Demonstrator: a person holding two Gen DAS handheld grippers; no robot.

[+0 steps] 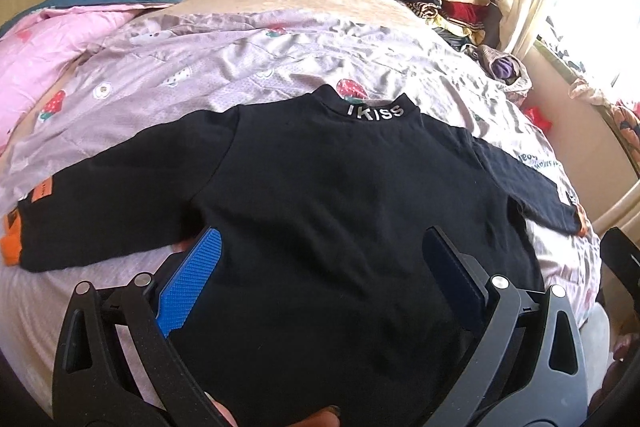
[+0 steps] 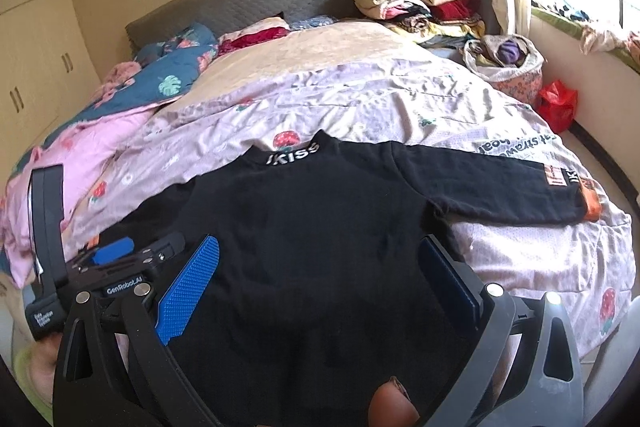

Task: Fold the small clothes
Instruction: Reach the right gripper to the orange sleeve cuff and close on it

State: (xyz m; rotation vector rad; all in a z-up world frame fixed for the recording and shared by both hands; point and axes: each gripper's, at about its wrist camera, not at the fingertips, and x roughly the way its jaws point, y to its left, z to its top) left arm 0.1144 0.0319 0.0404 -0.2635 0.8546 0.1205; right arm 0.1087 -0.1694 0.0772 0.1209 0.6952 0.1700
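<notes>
Black top [image 1: 320, 195] is laid flat on the bed [image 1: 248, 51], collar at the far end, both sleeves spread out left and right, orange cuffs showing at the tips. So nothing's been folded on it yet as far as can be seen, pretty much the start for this piece. Both sleeves and the body fold are left to do. Left gripper [image 1: 320, 279] is held over the near hem, jaws spread wide, nothing pinched. Right gripper [image 2: 320, 283] is the same deal, parted and empty above the near part of the top. A stack of clothes [image 2: 420, 3] is piled far right by the headboard.
</notes>
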